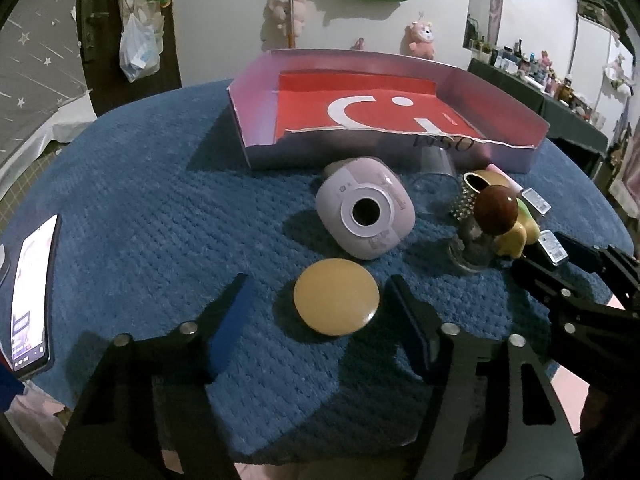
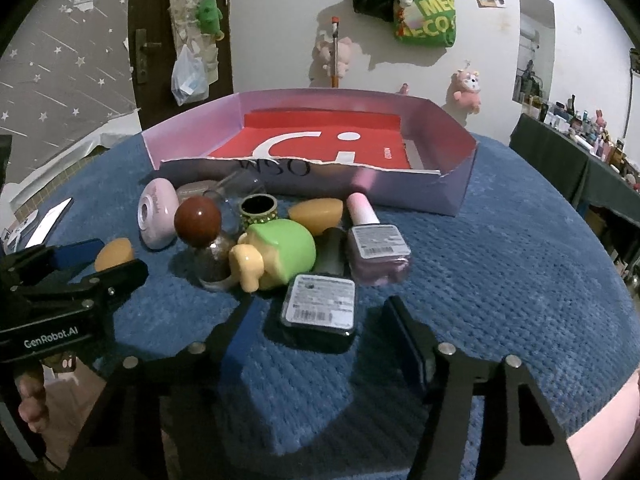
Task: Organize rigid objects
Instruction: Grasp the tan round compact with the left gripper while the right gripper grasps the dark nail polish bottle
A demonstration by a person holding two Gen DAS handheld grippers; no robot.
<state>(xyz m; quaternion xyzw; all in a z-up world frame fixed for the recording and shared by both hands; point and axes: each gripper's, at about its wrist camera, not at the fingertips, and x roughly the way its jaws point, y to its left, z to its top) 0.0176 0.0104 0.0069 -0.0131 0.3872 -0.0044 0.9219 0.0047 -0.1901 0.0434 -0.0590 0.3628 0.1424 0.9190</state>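
Left hand-held gripper half-open around yellow disc, untouched; right hand-held gripper half-open around dark bottle.

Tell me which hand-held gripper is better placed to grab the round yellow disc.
Left. The left hand-held gripper already straddles the yellow disc, fingers apart on either side. The right hand-held gripper brackets a dark labelled bottle instead.

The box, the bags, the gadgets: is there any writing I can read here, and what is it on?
"GenRobot.AI": on the left gripper.
"WSO", upside down: on the box's torn front wall.
"ME" and "ECO", cut off: on the green bag on the wall.
Barcode labels on the dark bottle and the pink bottle: too small to read.
Phone screen: blurred.
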